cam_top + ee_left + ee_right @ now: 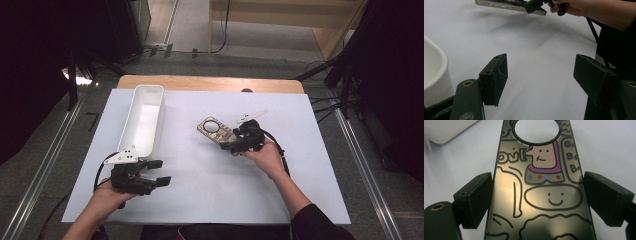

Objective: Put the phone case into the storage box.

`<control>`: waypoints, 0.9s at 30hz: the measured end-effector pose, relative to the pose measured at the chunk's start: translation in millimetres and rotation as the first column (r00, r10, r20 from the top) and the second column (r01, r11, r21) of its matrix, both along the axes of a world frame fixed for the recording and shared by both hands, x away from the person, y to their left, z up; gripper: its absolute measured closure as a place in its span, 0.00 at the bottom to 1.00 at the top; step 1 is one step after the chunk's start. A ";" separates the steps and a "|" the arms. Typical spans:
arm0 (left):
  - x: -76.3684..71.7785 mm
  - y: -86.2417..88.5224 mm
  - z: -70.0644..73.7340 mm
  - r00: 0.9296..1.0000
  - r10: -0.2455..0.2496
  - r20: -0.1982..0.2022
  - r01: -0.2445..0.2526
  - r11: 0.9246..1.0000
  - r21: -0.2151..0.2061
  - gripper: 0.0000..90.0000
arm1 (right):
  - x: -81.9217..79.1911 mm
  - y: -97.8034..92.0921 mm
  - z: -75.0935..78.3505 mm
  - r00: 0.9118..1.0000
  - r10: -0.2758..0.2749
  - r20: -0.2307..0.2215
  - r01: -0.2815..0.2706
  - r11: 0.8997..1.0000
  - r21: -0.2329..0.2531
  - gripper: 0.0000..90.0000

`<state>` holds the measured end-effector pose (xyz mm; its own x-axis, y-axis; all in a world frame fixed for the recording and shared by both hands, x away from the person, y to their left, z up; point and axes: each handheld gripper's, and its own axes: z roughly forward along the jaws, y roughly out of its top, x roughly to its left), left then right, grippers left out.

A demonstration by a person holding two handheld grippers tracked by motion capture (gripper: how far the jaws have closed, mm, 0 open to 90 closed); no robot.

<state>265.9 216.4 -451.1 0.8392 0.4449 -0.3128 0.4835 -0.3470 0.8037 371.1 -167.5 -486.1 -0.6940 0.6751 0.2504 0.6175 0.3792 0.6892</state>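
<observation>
A flat phone case [216, 131] printed with cartoon figures, with a round hole at its far end, is held right of the table's middle. My right gripper [233, 143] is shut on it, one jaw pressed on each long edge. The right gripper view shows the case [541, 195] between the jaws of that gripper [537, 200]. From the left gripper view the case [509, 5] hangs slightly above the sheet, with a shadow under it. My left gripper [159, 172] stands open and holds nothing at the near left; the left gripper [540, 75] has bare sheet between its jaws.
A long white bin [131, 117] lies on the left side, its near end just beyond my left gripper, and its corner [434, 72] is close to the left jaw. A small white part [252, 116] lies beyond the right gripper. A white sheet [200, 190] covers the table.
</observation>
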 end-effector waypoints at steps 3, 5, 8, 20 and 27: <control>-0.3 -1.1 1.7 1.000 0.001 -0.009 -0.001 1.000 -0.006 0.31 | -3.3 -5.4 4.4 1.000 -0.002 0.005 0.002 1.000 0.026 0.12; -0.1 -1.1 2.8 1.000 0.003 -0.014 -0.003 1.000 -0.016 0.31 | -6.6 -9.8 8.0 1.000 -0.008 0.006 0.008 0.999 0.031 0.12; 1.0 -0.9 3.7 0.999 0.011 -0.040 -0.012 1.000 -0.026 0.31 | -8.7 -12.0 10.9 1.000 -0.014 0.002 0.014 0.999 0.040 0.12; 3.0 -10.4 6.8 0.996 -0.005 -0.089 0.002 0.999 -0.040 0.31 | -15.7 -26.8 22.8 0.998 -0.058 -0.016 0.059 0.993 0.106 0.12; 6.5 -20.6 8.1 0.996 0.001 -0.094 -0.003 1.000 -0.027 0.31 | -19.3 -30.9 24.6 0.997 -0.073 -0.030 0.076 0.989 0.128 0.12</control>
